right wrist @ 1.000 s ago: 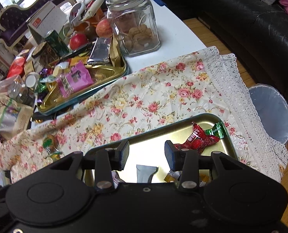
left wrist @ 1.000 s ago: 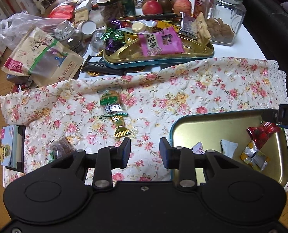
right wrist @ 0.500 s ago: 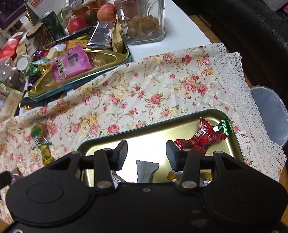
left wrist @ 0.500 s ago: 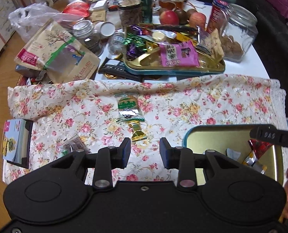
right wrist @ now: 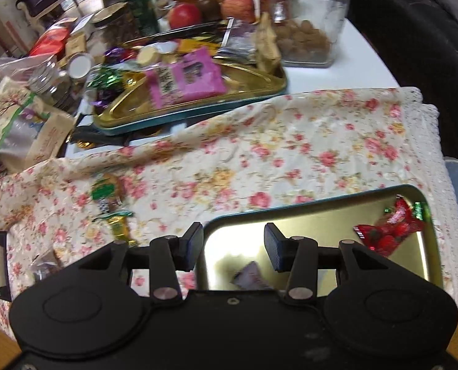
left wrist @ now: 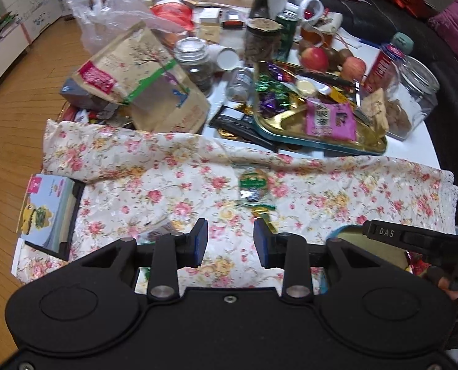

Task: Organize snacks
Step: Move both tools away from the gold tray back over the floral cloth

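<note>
Both views have slid leftward across the floral cloth (left wrist: pixel 155 185). The left hand-held gripper (left wrist: pixel 230 243) hangs open and empty near the green-and-gold candies (left wrist: pixel 255 195). The right hand-held gripper (right wrist: pixel 233 246), open with nothing between its fingers, has drifted from the red candy (right wrist: pixel 389 231) toward the gold tray's (right wrist: pixel 321 215) left rim, so those loose candies look next.

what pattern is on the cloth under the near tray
Cream cloth with pink and yellow roses and a white lace edge; the near tray rests on it. Clearest in the right wrist view.
</note>
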